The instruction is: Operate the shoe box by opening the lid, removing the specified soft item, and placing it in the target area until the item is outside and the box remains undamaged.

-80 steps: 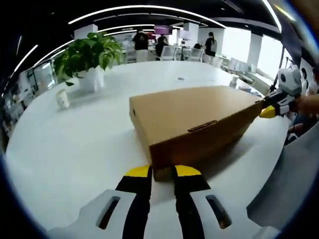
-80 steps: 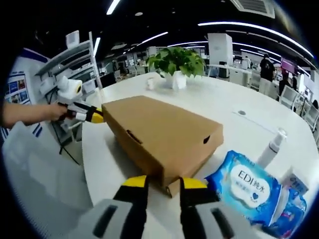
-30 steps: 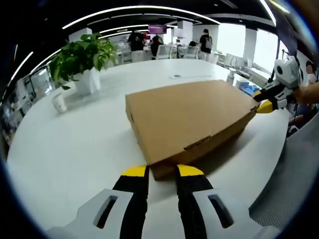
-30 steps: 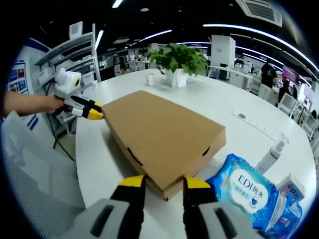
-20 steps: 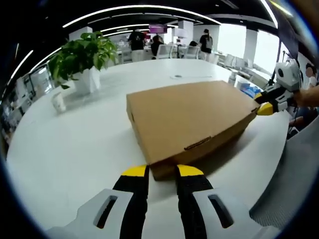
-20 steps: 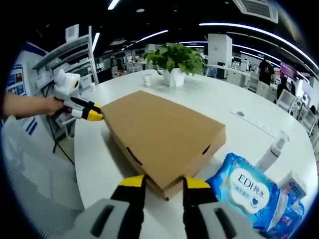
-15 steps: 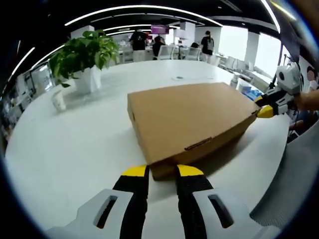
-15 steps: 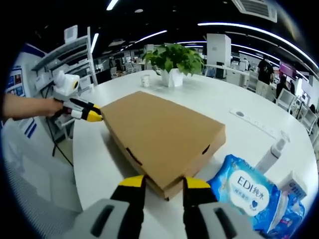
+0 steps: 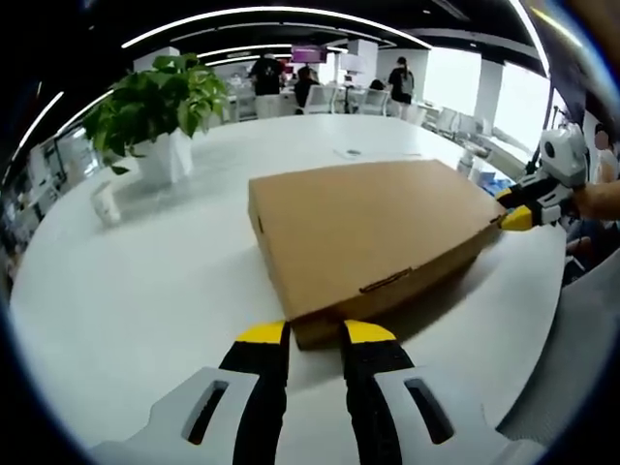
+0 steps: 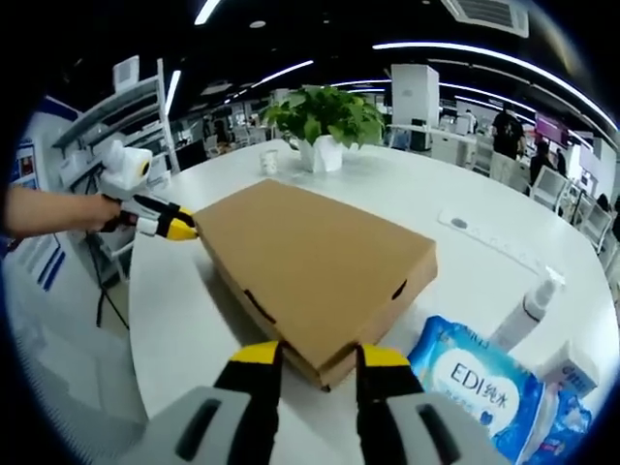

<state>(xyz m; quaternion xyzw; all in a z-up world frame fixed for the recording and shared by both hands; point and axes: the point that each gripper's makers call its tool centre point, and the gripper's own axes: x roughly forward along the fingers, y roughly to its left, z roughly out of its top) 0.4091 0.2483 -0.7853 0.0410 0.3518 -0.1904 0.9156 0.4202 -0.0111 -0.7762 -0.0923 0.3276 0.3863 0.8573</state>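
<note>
Left gripper view, item one: left gripper [image 9: 315, 334], jaws standing narrowly apart and straddling the near corner of the shoe box [image 9: 373, 228]; whether they are actually pinching the cardboard cannot be told. The right gripper [image 9: 518, 215] is meeting the box's far corner at this view's right side.

Right gripper view, item two: right gripper [image 10: 320, 356], jaws likewise set narrowly on either side of the near corner of the shoe box [image 10: 315, 262], grip not confirmable. The left gripper [image 10: 174, 229], held in a hand [image 10: 82, 208], is touching the opposite corner.

Item three: shoe box, brown cardboard, lying flat on the white table [image 9: 145, 262] directly ahead of both grippers, lid closed, finger slots showing in the side walls. The soft item inside is hidden.

Other contents: potted plant [image 10: 325, 121] beyond the box; wipes pack [image 10: 480, 383] and spray bottle [image 10: 528, 305] just right of the right gripper.

Step in hand, judged: positioning at diagonal corners ahead of lid opening. The next move is calling for catching only the lid's edge and lifting evenly, so the cardboard is not creasing or tearing.
</note>
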